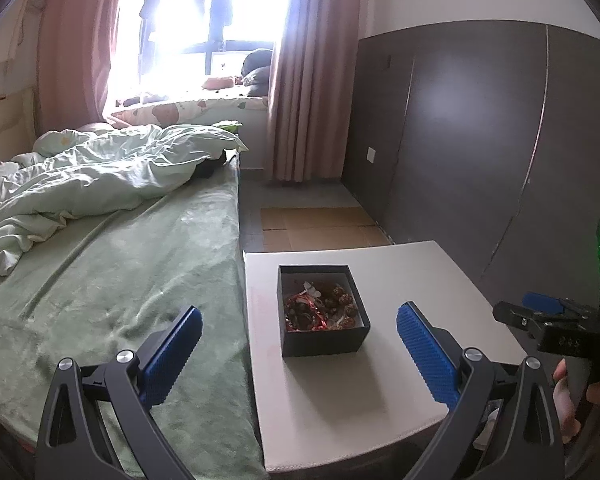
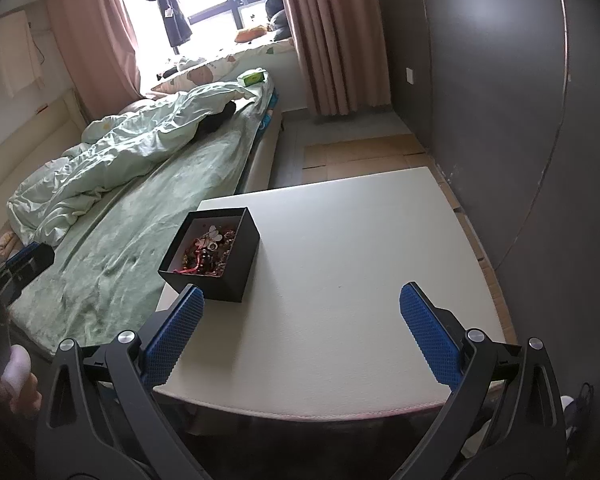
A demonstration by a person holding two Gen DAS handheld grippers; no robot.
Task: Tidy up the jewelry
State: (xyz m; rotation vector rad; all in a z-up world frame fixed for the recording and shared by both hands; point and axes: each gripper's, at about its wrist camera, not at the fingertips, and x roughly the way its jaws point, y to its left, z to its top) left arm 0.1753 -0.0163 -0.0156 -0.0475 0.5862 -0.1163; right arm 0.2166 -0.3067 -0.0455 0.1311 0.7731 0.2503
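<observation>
A black open box [image 1: 324,334] sits on a white table [image 1: 340,392], holding a tangle of jewelry [image 1: 320,308]: red cord, brown beads, a white flower piece. My left gripper [image 1: 300,320] is open and empty, hovering in front of the box with its blue pads on either side of it. In the right wrist view the box [image 2: 224,264] is at the table's left side with the jewelry [image 2: 210,250] inside. My right gripper [image 2: 302,304] is open and empty above the table [image 2: 360,260], to the right of the box. It also shows in the left wrist view [image 1: 540,312].
A bed with a green blanket [image 1: 120,280] and rumpled duvet [image 1: 92,176] runs along the table's left edge. A dark wardrobe wall [image 1: 480,140] stands to the right. Cardboard sheets [image 1: 320,228] lie on the floor beyond the table. Pink curtains [image 1: 312,72] frame a bright window.
</observation>
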